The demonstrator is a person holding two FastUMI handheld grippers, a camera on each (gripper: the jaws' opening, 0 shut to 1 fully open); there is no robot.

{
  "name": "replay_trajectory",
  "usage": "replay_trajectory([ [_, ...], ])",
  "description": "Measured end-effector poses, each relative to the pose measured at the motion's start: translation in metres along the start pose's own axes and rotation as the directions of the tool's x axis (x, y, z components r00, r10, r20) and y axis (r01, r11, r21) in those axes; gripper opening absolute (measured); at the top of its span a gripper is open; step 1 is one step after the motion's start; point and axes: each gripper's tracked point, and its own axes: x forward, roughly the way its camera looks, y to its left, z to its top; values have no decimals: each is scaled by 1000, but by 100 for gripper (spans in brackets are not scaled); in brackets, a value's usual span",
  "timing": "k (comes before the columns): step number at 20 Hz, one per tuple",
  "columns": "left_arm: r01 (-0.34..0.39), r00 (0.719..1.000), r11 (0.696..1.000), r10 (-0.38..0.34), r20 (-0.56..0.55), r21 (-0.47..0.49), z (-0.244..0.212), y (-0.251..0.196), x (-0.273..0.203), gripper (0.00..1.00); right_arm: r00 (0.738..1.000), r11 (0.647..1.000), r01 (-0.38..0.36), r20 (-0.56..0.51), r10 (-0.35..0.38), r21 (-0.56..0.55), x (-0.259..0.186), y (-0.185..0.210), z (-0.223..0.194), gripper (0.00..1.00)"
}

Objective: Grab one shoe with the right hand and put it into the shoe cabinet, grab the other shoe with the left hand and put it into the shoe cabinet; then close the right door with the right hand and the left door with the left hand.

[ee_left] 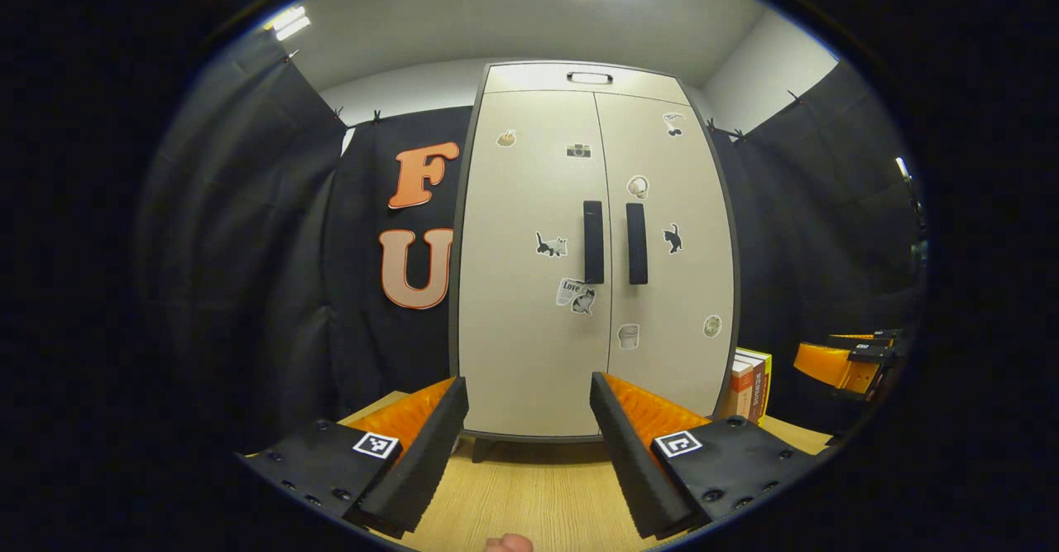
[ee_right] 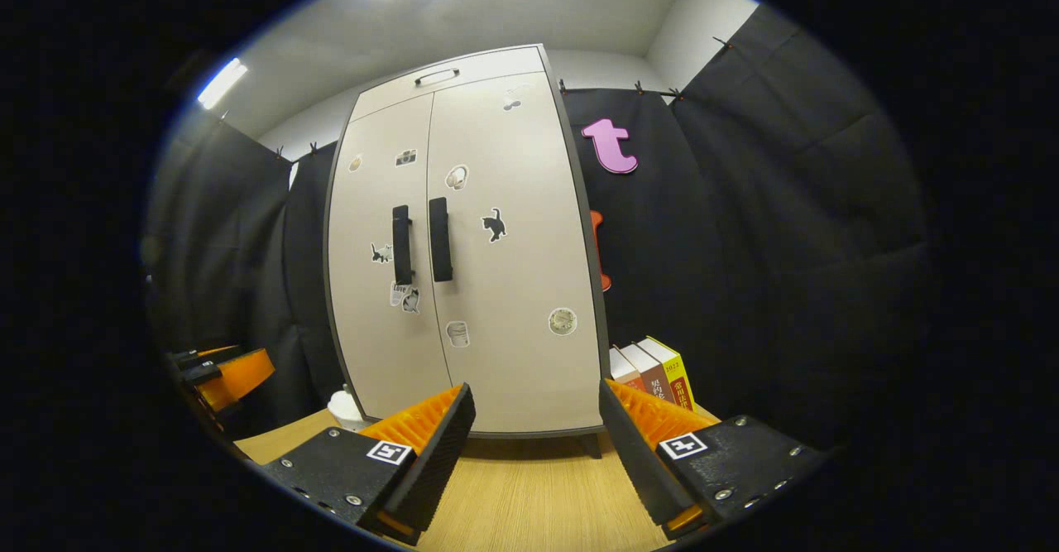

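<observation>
While both doors of the cabinet (ee_left: 591,262) stand shut straight ahead, the left gripper (ee_left: 529,453) and right gripper (ee_right: 536,453) gape wide, holding nothing, equally near.

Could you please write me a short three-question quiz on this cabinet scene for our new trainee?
1. True or false: both doors of the shoe cabinet are shut.
2. What stands beside the cabinet, on the side nearer the right tool? A) a row of books B) a lamp C) a basket
3. Fill in: the left tool is ____, with nothing between its fingers.

Key
1. True; the two door handles sit side by side at the seam.
2. A, the books standing on the wooden table.
3. open
</observation>
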Motion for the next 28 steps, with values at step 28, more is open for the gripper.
replay_trajectory([
  [28,4,1000,999,-4,-2,-44,-4,-1,18,96,1000,1000,-3,2,3,-8,11,2,1,93],
])
